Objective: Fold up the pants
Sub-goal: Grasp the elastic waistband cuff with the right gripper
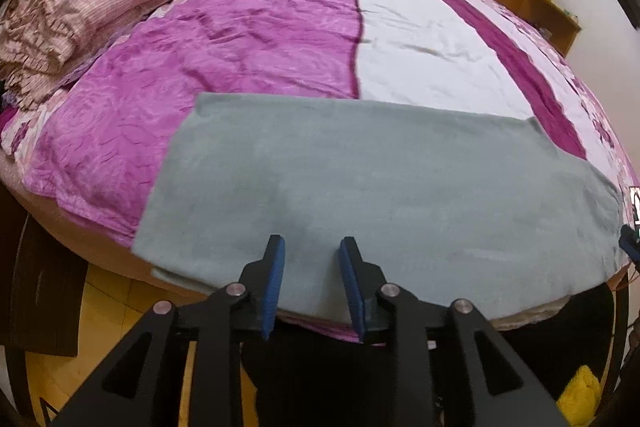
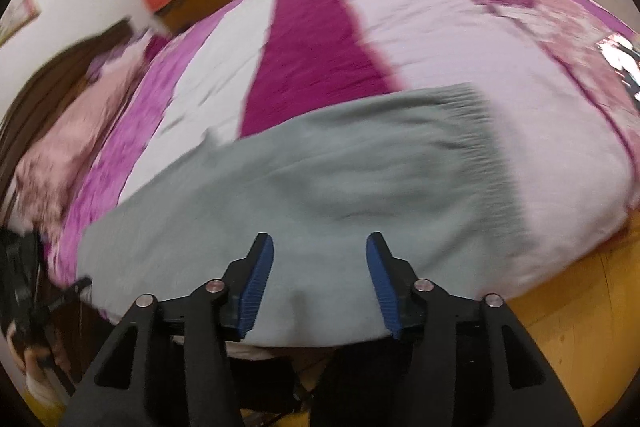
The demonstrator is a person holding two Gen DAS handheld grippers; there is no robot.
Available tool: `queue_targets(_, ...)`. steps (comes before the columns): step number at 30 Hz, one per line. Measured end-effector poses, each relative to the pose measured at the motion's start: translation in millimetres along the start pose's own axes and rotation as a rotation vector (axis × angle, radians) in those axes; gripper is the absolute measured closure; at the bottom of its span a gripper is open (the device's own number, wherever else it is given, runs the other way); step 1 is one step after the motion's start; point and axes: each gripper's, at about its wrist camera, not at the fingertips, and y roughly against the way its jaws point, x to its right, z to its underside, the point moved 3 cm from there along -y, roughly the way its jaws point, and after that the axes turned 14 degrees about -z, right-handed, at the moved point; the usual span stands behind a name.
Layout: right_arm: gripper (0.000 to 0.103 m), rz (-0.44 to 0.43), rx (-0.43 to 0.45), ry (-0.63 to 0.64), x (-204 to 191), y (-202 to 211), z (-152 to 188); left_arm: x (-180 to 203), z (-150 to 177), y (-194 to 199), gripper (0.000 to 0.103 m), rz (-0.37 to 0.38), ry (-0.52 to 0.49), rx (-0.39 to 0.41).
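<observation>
1. Grey pants [image 1: 360, 187] lie flat, folded lengthwise, along the near edge of the bed [image 1: 256, 39]; elastic waistband [image 2: 492, 147] at 2 o'clock in the right view.
2. Left tool [image 1: 312, 247]: jaws partly apart, nothing between the pads, above the pants' near edge at 6 o'clock.
3. Right tool [image 2: 320, 243]: jaws wider apart, empty, over the grey cloth; view motion-blurred.
4. Rumpled pink quilt [image 1: 80, 7] at 10 o'clock.

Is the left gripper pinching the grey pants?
No, the left gripper is open above the grey pants with nothing between its pads.
</observation>
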Motion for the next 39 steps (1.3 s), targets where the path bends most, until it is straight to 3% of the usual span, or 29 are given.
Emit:
queue_targets(3, 0.045, 0.026, 0.056, -0.041, 23, 20, -5, 13, 0, 1, 0.072, 0.023, -0.018, -0.007)
queue_targets(10, 0.04, 0.062, 0.137, -0.118, 73, 43, -6, 32, 1, 2, 0.067, -0.008, -0.054, -0.01)
queue_targets(16, 0.038, -0.034, 0.147, -0.136, 101, 31, -10, 40, -2, 4, 0.067, 0.003, -0.053, -0.021)
queue_targets(19, 0.038, -0.115, 0.15, -0.153, 107, 20, -10, 45, -1, 5, 0.067, 0.002, -0.061, -0.025)
queue_targets(27, 0.039, -0.159, 0.135, -0.189, 109, 7, 5, 59, 0, 3, 0.067, -0.014, -0.096, -0.027)
queue_targets(31, 0.041, -0.227, 0.156, -0.203, 97, 14, 3, 63, 0, 2, 0.067, -0.021, -0.105, -0.025)
queue_targets(34, 0.041, -0.228, 0.163, -0.168, 84, 14, -1, 65, -1, 1, 0.066, -0.025, -0.112, -0.025)
queue_targets(39, 0.041, -0.179, 0.101, -0.212, 92, -14, 4, 65, 0, 0, 0.066, -0.02, -0.113, -0.022)
